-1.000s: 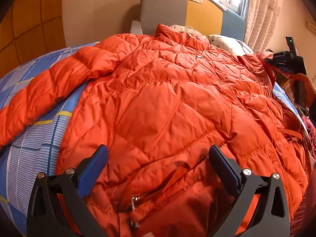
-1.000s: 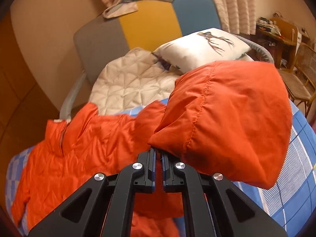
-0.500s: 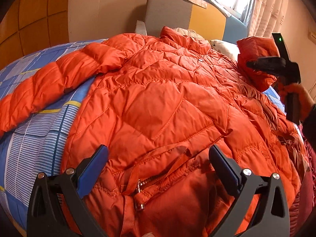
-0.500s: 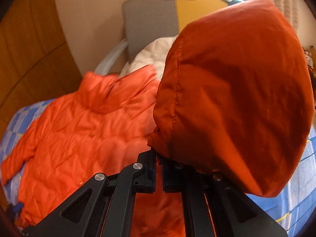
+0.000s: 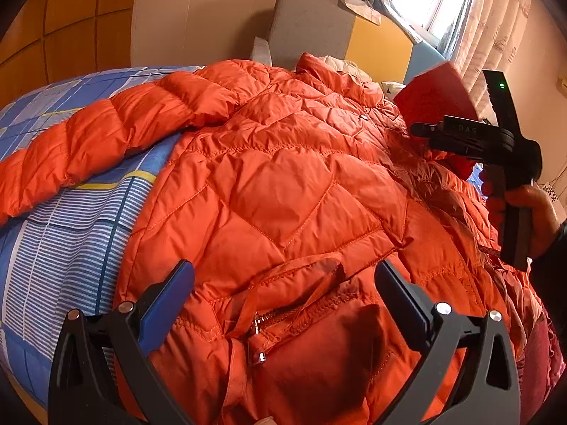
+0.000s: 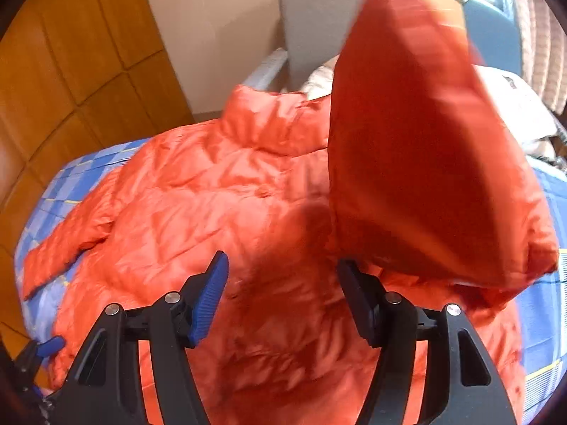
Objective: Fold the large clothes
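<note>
A: Where the orange puffer jacket (image 5: 283,194) lies spread front-up on the blue checked bedsheet (image 5: 63,241), how does the left gripper (image 5: 283,301) stand?

B: Spread wide over the hem, one finger each side of the zipper pull (image 5: 256,326), clamping nothing.

A: And the right gripper (image 6: 280,294)?

B: Its jaws gape apart too. The sleeve (image 6: 425,163) stands raised in the air just above its right finger; whether they touch is unclear in the blur.

A: Anything behind?

B: A grey, yellow and blue headboard (image 5: 312,24), a white pillow (image 6: 514,106), and curtains (image 5: 492,24) at the window
</note>
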